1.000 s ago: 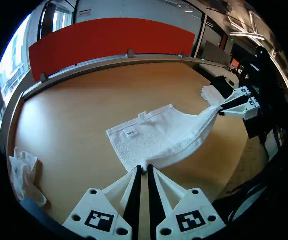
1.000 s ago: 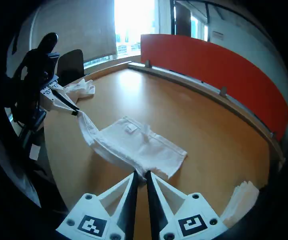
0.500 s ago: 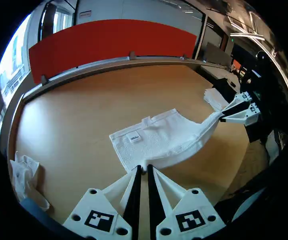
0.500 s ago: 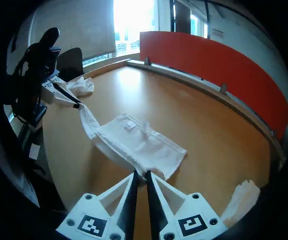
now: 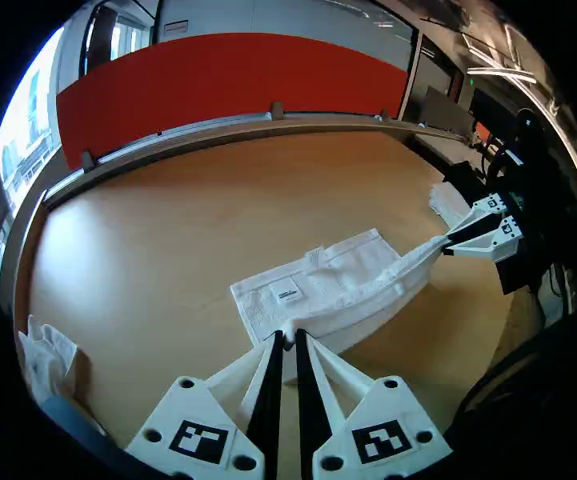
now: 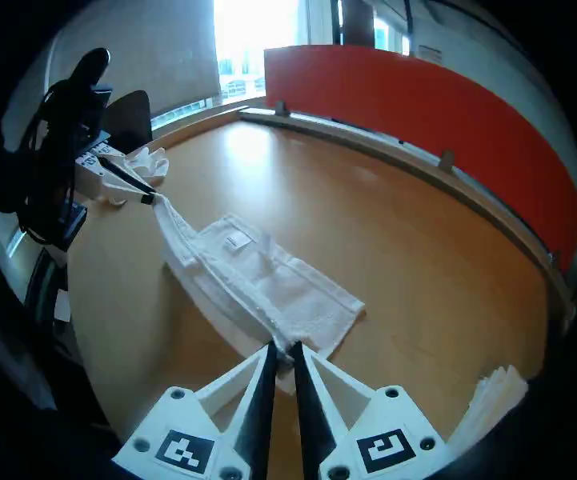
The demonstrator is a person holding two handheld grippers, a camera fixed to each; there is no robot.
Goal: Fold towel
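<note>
Left tool (image 5: 286,340): fingers nearly closed, just a thin slit, with a corner of the white towel (image 5: 336,284) pinched at the tips. Right tool (image 6: 282,350): same state, narrow gap, clamped on the other near corner of the towel. Each tool also shows far off in the other's view with the towel corner in its tips: the right tool at the right of the left gripper view, the left tool at the left of the right gripper view. The towel sits mid-bench on the wooden bench (image 5: 168,216). Its far part lies flat with a small label (image 5: 286,292) face up. Its near long edge is raised off the surface and strung between the 2 tools as a bunched band, overlapping the flat part. A red divider panel (image 5: 232,76) runs along the far bench edge. A crumpled white cloth (image 5: 44,364) lies at the left bench edge in the left gripper view, well apart from the towel. A stack of folded white cloths (image 6: 492,396) sits at the lower right in the right gripper view, also well apart. A bright window (image 6: 256,40) is behind the bench.
</note>
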